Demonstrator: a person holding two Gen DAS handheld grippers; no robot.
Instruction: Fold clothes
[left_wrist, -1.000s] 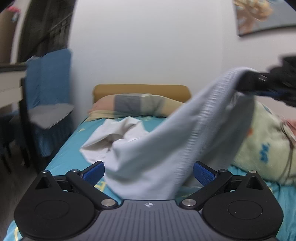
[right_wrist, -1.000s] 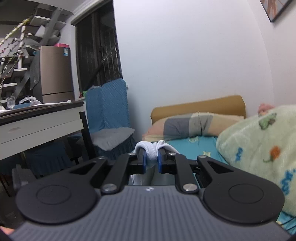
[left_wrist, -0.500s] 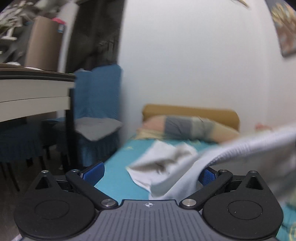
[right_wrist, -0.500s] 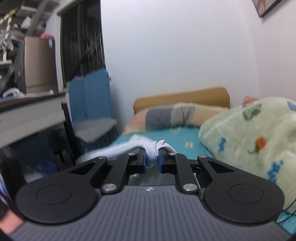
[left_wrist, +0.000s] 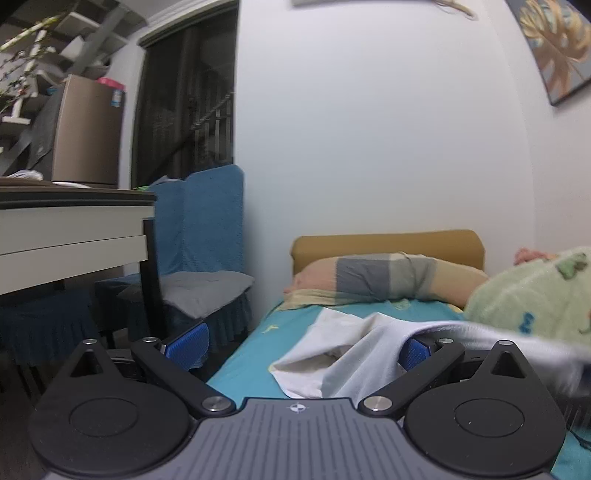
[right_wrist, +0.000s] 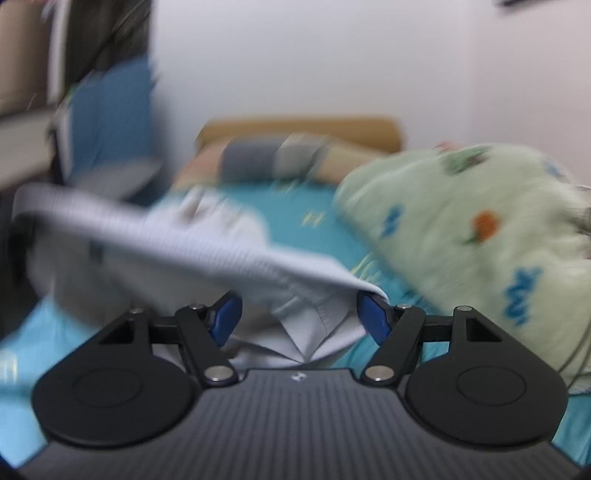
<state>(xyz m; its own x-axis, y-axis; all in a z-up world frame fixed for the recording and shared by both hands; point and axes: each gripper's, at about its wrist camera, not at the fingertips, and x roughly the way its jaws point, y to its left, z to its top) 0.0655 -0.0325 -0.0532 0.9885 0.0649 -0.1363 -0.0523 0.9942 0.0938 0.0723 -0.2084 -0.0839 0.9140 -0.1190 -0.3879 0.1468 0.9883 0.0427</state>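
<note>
The right gripper (right_wrist: 299, 317) is letting go of the white garment (right_wrist: 207, 251), its fingers opening with cloth draped over the right one, while the left gripper (left_wrist: 295, 347), fingers spread, must next pinch the fabric lying just ahead of them on the bed (left_wrist: 243, 365)

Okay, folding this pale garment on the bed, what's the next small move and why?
Probably draw the right gripper back clear: its jaws are opening and the pale garment merely drapes between the pads. The left gripper is open too, cloth lying over one finger, so nothing grips it.
</note>
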